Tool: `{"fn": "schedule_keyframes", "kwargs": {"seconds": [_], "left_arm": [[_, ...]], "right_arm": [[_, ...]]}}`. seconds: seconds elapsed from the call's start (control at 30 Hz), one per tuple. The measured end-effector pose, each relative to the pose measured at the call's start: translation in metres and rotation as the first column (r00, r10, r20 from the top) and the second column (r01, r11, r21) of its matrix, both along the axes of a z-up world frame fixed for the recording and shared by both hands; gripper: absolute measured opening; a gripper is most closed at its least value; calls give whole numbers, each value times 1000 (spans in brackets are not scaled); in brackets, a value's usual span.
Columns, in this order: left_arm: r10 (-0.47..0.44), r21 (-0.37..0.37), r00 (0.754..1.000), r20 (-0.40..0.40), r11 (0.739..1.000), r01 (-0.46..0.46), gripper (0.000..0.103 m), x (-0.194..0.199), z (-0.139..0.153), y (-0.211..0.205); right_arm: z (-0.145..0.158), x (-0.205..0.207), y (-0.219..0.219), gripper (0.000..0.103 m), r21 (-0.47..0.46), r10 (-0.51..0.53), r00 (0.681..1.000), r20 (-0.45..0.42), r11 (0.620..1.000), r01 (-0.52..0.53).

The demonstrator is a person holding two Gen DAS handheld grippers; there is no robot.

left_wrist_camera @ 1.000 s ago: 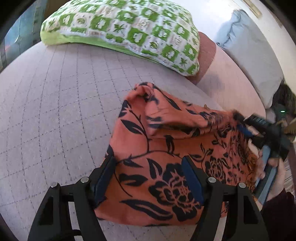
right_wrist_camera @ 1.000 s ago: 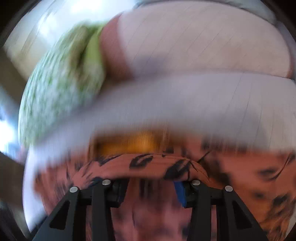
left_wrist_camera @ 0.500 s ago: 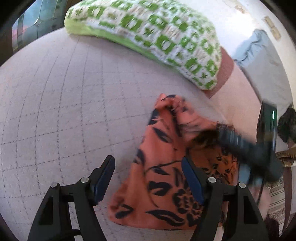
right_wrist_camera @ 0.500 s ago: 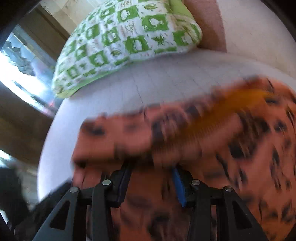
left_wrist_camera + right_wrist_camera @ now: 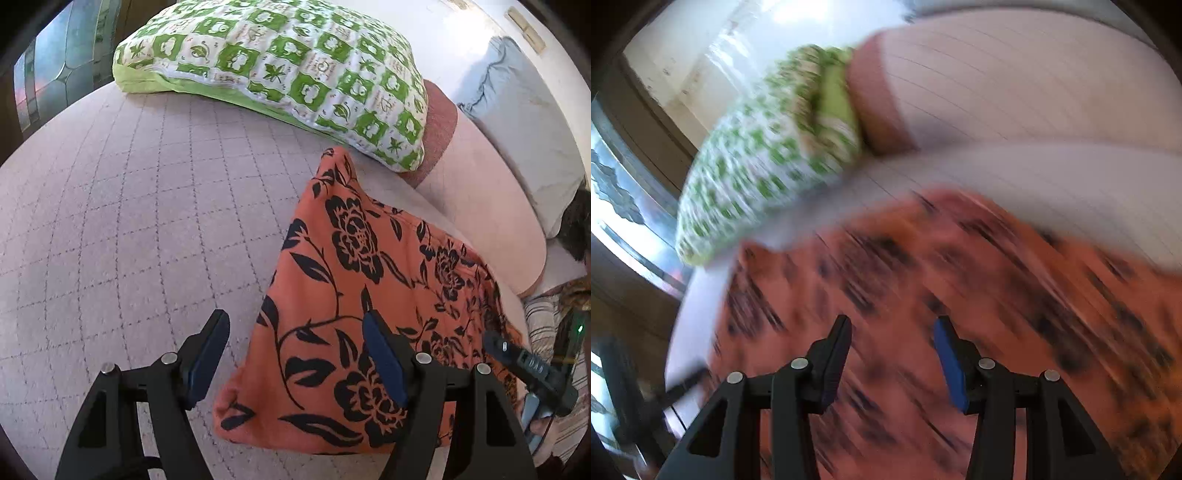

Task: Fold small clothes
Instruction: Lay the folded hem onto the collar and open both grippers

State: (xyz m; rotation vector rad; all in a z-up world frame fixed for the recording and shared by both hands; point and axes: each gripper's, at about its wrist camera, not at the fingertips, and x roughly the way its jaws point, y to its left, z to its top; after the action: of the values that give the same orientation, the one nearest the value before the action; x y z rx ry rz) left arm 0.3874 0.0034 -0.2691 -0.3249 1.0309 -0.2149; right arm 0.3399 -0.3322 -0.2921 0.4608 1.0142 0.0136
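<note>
Left hand-held gripper (image 5: 295, 354) first: its jaws stand wide apart over the quilted bed (image 5: 122, 221), gripping nothing. A second ago they straddled the near edge of the orange floral garment (image 5: 354, 295); now the left finger hangs over bare quilt and only the right finger overlaps the cloth. The garment lies just ahead and to the right of this hand-held gripper, flatter and neater than before, a fold laid over with its far point reaching toward the green checked pillow (image 5: 288, 70).

Over to the right hand-held gripper (image 5: 892, 354): jaws apart as well, nothing between them, where half a second ago they were pinching a bunched edge. The view is badly smeared by motion, so it probably hovers just above the garment (image 5: 923, 295), which fills the space ahead and below; contact I cannot tell.

My read: one fold is just down, both sides released. Another fold or a smoothing pass looks likely next.
</note>
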Motion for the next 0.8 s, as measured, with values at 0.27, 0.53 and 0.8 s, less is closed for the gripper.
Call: {"fn": "schedule_keyframes", "kwargs": {"seconds": [0.27,0.53,0.8], "left_arm": [[22,49,998,-54,999,-19,75,5,-15,-5],[-27,-21,999,-31,999,26,75,-44,8,1],[-50,-257,980,-195,966,-2,75,-89,-22,-3]], "right_arm": [[36,-43,-146,37,-151,-498,844,200,835,529],[12,-152,-91,41,275,-317,945,77,918,285],[-47,-211,-59,64,496,-405,913,-57,782,378]]}}
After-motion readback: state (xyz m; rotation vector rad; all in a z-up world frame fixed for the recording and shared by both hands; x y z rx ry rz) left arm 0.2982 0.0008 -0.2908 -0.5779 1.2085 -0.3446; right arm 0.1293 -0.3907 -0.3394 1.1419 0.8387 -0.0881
